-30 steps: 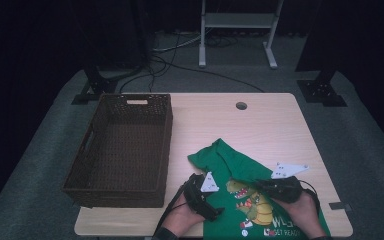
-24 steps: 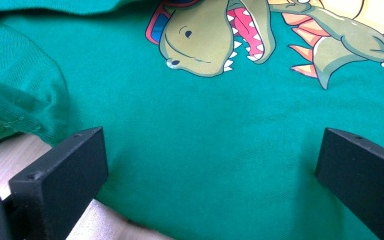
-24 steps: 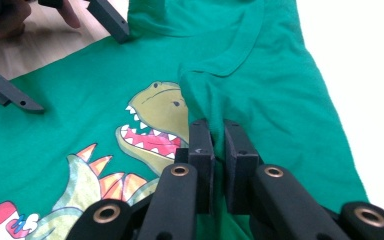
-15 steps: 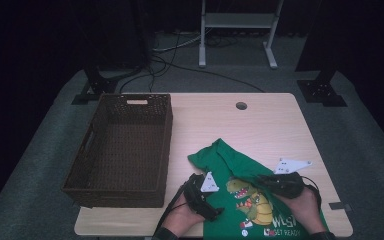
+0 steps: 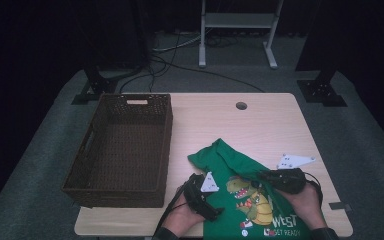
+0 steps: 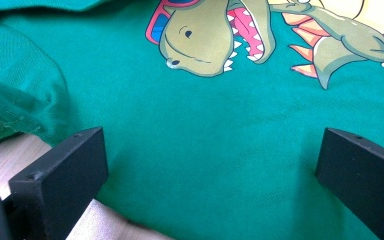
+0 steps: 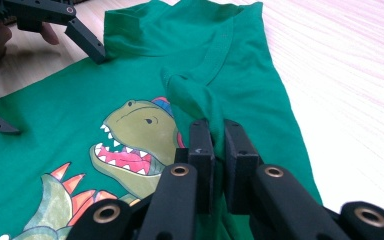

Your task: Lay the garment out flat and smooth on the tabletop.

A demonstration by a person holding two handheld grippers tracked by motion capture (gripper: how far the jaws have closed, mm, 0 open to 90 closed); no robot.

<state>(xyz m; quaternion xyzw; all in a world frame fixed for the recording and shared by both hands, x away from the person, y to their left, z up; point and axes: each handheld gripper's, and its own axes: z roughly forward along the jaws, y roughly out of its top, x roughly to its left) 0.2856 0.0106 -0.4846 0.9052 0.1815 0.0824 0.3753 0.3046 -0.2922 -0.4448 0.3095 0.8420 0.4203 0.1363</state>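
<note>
On the light wooden table (image 5: 260, 120), which stands on grey carpet (image 5: 45, 150) in a dark room, I see a green T-shirt (image 5: 230, 162) with a dinosaur print lying at the near edge, right of centre. Beyond the table I note a white metal stand (image 5: 237, 22), black cables on the floor and two black floor brackets. To the left of the T-shirt sits a dark wicker basket (image 5: 166, 145), close beside it but apart from it.

Orientation of the T-shirt: its long axis runs diagonally, from the collar end, which points up and to the left toward the table's middle, down to the lower part at the near right edge. The print faces up.

My left gripper (image 6: 210, 165) rests over the cloth with its jaws spread wide, one at either side of a flat stretch of fabric; the pads press on nothing. My right gripper (image 7: 217, 150) has its jaws clamped on a raised fold of the T-shirt next to the collar band.

Limits of view: the T-shirt's lower end is cut off by the frame and partly covered by my hands. From above, both grippers are small and dark, so their jaws cannot be read there.
</note>
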